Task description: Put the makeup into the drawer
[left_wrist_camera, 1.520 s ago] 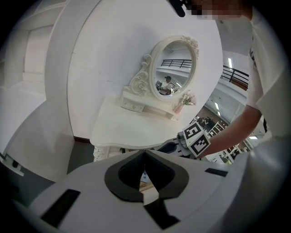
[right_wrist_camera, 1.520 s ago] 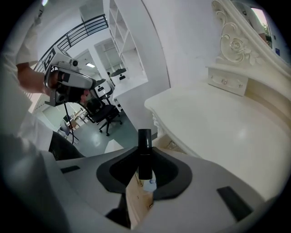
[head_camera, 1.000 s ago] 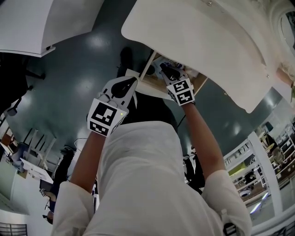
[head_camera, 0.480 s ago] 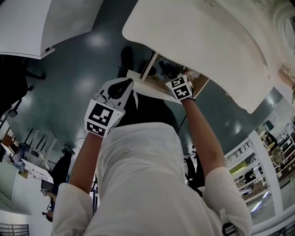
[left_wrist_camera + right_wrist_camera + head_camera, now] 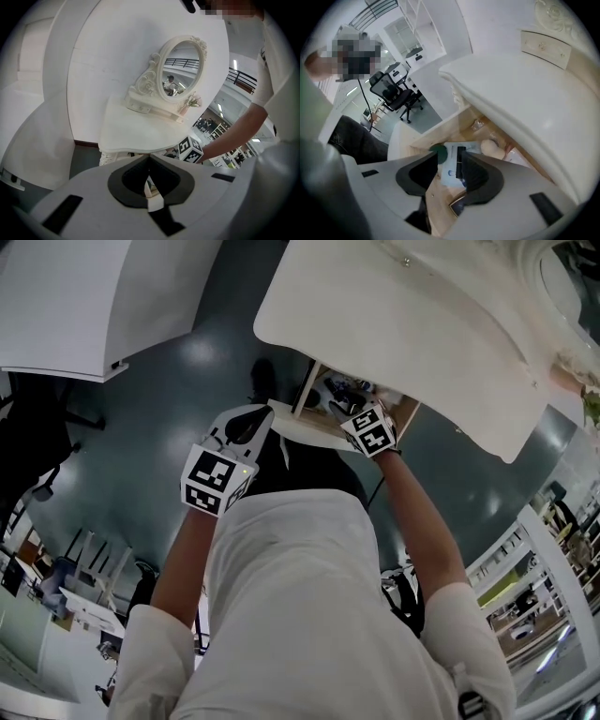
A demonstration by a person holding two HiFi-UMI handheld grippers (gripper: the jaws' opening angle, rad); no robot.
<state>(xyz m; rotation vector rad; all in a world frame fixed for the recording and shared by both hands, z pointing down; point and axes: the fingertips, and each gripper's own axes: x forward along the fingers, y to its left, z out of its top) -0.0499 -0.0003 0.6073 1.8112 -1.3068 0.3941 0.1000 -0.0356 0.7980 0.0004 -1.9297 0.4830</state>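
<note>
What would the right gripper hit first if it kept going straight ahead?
Probably the pale packet in the drawer; depth unclear. The jaws of the right gripper have just been opening, holding nothing.

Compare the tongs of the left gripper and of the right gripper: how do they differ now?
The left gripper has shut tongs; the right gripper has open tongs, just opened. The left gripper hangs outside the open light wooden drawer; the right gripper points into it. Both are white and grip nothing.

table [image 5: 403,334]: cream-white | drawer [image 5: 466,121]: tan wood | floor [image 5: 178,399]: dark grey
</note>
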